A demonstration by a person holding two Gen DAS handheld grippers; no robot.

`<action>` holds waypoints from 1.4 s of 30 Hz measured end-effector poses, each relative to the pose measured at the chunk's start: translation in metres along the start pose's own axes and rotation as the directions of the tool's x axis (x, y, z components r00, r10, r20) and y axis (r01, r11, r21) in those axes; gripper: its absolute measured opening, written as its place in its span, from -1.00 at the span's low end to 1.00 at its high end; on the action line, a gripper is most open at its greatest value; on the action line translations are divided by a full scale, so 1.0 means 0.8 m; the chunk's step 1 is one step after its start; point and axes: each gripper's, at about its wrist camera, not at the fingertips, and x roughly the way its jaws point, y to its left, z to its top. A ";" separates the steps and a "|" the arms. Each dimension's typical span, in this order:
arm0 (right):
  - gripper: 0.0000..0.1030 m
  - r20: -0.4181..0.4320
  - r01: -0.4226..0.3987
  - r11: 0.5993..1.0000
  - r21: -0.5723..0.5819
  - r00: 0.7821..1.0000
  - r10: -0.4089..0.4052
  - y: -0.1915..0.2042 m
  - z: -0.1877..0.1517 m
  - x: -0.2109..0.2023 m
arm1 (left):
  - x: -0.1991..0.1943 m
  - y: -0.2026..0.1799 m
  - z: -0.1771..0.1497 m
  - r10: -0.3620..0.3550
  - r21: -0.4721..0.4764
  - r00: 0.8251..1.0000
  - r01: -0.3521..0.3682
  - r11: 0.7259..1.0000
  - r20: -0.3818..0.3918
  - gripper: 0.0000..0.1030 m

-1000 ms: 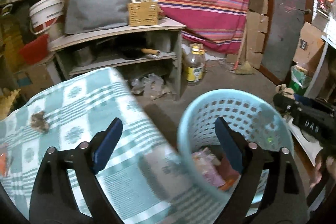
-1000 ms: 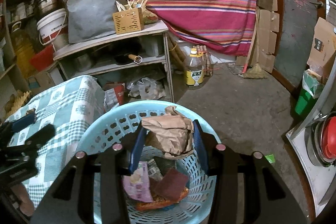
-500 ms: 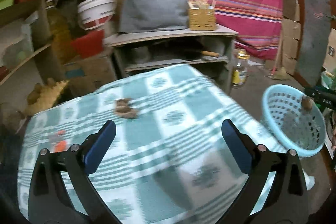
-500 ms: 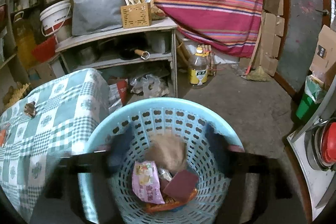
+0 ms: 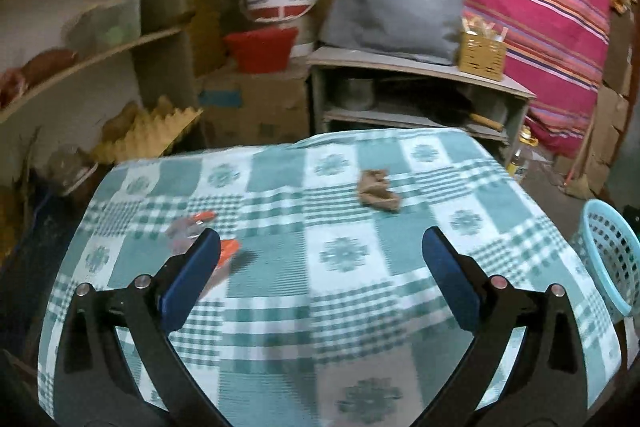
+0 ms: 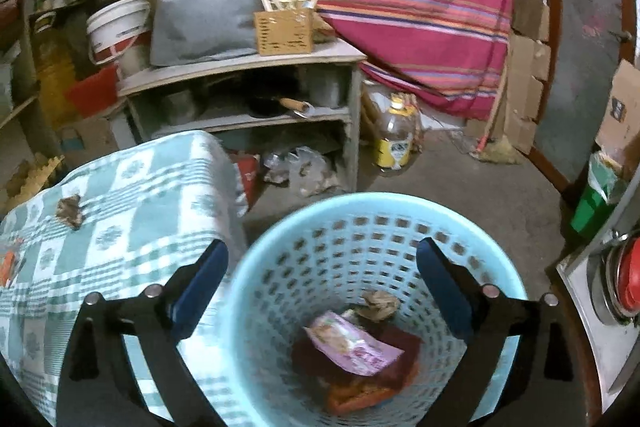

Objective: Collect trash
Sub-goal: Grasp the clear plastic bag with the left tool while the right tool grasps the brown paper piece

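Right tongs (image 6: pixel 322 273) opening, empty, their paper wad (image 6: pixel 378 305) now in the basket (image 6: pixel 360 203); left tongs (image 5: pixel 320 259) wide, empty, swung over worktop (image 5: pixel 340 307) scraps (image 5: pixel 378 189).

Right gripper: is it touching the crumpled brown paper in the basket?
Apart. The right wrist view shows the right gripper, jaws opening and empty, above the crumpled brown paper lying in the blue basket.

Worktop (image 5: pixel 344 307) with the basket (image 6: pixel 280 259) on the floor just right of it

On the worktop a crumpled paper (image 5: pixel 378 191) lies toward the far right and a wrapper (image 5: pixel 200 239) toward the left; behind the worktop stands a shelf unit (image 5: pixel 420 75). In the basket lie a paper wad (image 6: pixel 378 305), a packet (image 6: pixel 352 345) and more wrappers beneath
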 end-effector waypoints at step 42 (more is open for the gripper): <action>0.81 -0.142 -0.203 0.930 -0.305 0.976 0.167 0.278 -0.041 0.050 | 0.155 0.168 -0.030 -0.010 -0.265 0.969 -0.057 0.963 -0.246 0.38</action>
